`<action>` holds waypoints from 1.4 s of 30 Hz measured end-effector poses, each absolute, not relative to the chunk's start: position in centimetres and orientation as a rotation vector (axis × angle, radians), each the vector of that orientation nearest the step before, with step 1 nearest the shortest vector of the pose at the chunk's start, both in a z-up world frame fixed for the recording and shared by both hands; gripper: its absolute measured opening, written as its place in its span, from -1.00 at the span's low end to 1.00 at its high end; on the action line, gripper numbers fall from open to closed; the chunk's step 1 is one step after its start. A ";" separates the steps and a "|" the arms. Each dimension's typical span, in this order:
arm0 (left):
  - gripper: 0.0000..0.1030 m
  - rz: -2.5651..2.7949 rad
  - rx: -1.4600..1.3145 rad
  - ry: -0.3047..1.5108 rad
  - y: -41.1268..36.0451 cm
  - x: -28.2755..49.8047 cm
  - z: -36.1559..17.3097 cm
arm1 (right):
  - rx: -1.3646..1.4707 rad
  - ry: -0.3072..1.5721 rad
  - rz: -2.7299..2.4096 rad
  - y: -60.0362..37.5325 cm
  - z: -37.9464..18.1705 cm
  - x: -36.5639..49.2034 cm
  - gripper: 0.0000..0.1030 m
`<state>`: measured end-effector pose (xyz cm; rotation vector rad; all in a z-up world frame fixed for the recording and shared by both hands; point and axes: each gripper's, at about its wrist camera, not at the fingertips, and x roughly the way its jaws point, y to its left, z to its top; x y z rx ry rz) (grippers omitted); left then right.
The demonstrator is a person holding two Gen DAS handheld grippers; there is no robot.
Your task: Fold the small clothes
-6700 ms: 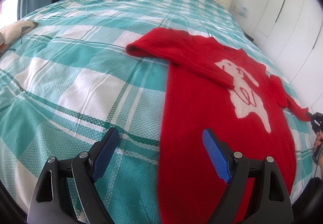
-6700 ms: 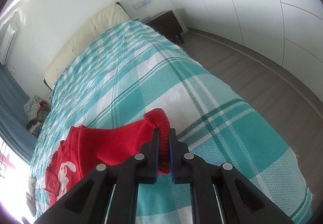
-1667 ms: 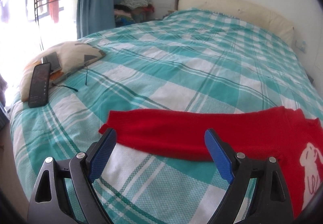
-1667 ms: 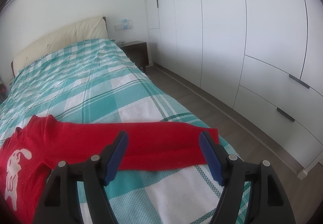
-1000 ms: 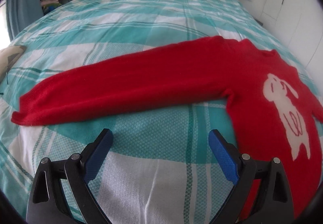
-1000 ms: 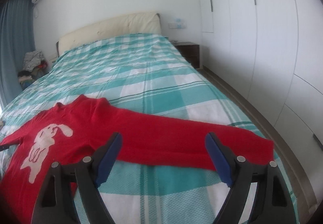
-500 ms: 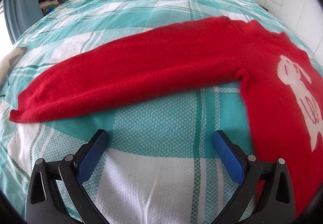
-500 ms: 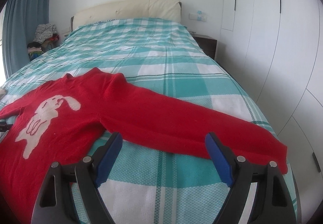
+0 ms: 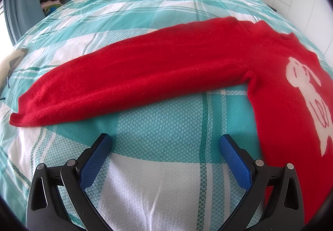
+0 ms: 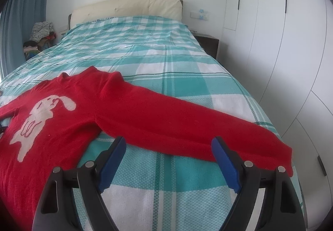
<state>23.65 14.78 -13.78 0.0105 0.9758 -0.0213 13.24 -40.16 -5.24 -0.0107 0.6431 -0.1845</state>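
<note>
A: Sweater [image 9: 276,93] is lying flat on the bed [image 9: 158,133], face up, both sleeves running out sideways. Which way is it sitting from your left gripper [image 9: 165,145]?

B: You're looking at the left sleeve [image 9: 135,81] lying straight across your view, just beyond the tips. Its long axis is running left to right, cuff [image 9: 18,118] out at the far left, armpit off to the right where the body is dropping down past your right-hand finger.

A: And the jaws?

B: Both grippers are standing spread wide, gripping nothing. Your left one is hovering over bare bedspread, just short of the sleeve's near edge.

A: What about the right gripper [image 10: 168,146]?

B: Its tips are sitting right at the near edge of the right sleeve [image 10: 187,124]; whether they're touching it, you can't tell. That sleeve is slanting away from the body down to the right, with the cuff [image 10: 288,160] lying at the bed's edge, outside your right-hand finger.

A: So which hand is nearer what?

B: Each is facing its own sleeve about mid-length, and the right one is looking closer in. I'm guessing the fold is starting with a sleeve going in over the rabbit [image 10: 39,116], so you're needing to slide outward along the sleeve to reach a cuff, since both cuffs are lying well off to the outer side of each gripper
</note>
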 end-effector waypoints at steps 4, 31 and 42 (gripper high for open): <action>0.99 -0.021 0.010 0.976 14.8 23.7 -13.8 | 0.041 0.627 -0.178 -40.9 -4.8 13.2 0.62; 0.99 -0.022 0.011 0.976 14.8 23.6 -13.8 | 0.093 0.598 -0.197 -41.8 -4.0 12.9 0.62; 0.99 -0.022 0.011 0.976 14.8 23.6 -13.8 | 0.088 0.599 -0.199 -41.7 -4.1 13.0 0.62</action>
